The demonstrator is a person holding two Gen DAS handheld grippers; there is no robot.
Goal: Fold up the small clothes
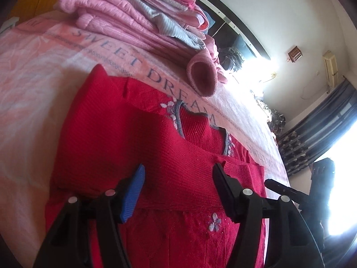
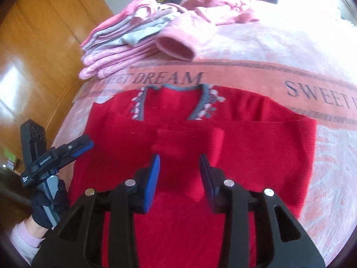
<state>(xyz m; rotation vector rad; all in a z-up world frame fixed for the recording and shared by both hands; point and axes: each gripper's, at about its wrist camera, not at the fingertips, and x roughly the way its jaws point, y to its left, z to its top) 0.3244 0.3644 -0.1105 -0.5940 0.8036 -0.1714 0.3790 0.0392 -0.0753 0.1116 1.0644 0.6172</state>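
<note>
Both grippers are open right now, jaws spread wide with nothing pinched between them. The left gripper (image 1: 178, 192) points forward and a bit downward, its blue-padded finger (image 1: 131, 198) on one side and the black one (image 1: 225, 192) on the other. From the right wrist view you can also see it off to the side (image 2: 78, 147), held by a hand in a dark glove (image 2: 48, 205) with a pale pink sleeve cuff (image 2: 24, 241) at the wrist. The right gripper (image 2: 179, 178) is angled down too, ribbed blue pads (image 2: 152, 183) facing each other across a clear gap. In the left wrist view the right gripper (image 1: 290, 192) shows as a dark shape against the glare, too backlit for detail.
</note>
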